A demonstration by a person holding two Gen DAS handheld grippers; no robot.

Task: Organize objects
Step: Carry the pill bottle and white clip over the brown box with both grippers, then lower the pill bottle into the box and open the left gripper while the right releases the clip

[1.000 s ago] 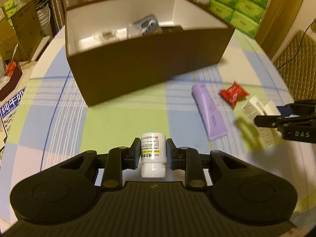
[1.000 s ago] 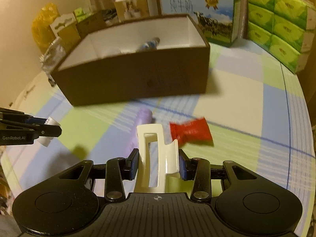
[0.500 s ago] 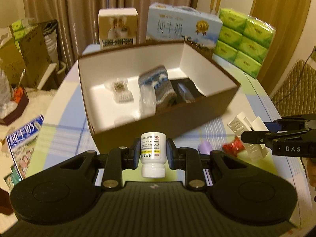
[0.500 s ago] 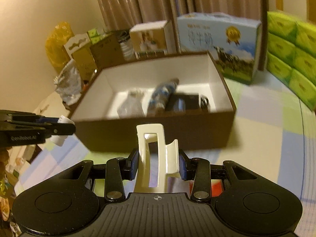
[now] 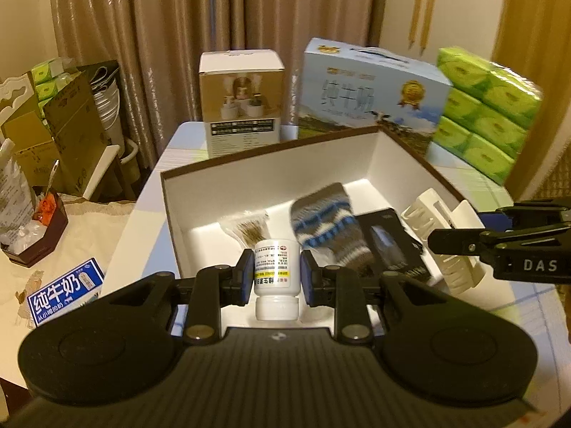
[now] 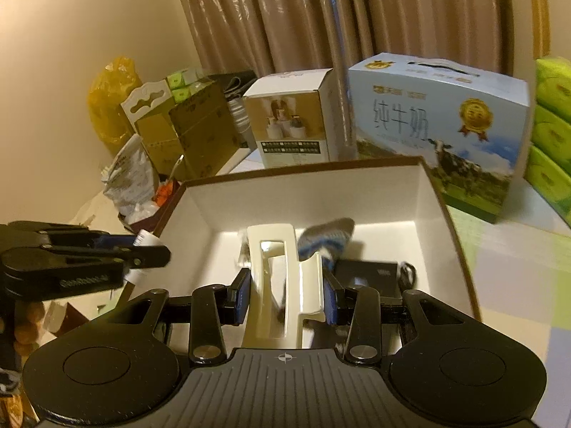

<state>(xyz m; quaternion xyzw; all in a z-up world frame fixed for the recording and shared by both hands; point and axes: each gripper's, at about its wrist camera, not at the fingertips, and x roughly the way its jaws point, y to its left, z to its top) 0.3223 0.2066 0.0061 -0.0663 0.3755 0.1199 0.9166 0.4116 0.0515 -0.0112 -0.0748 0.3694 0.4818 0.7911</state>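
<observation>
The left gripper (image 5: 276, 278) is clamped on a small white plastic pill bottle with a printed label (image 5: 276, 273), held cap toward the camera above the near wall of the brown cardboard box with a white interior (image 5: 185, 221). The right gripper (image 6: 285, 294) grips a cream plastic hair claw clip (image 6: 276, 285) over the same box. Inside lie a grey-and-blue striped knitted sock (image 5: 326, 223), a flat black packet (image 5: 390, 242) and a clear packet (image 5: 246, 226); beyond stands a blue milk carton (image 5: 371, 89).
</observation>
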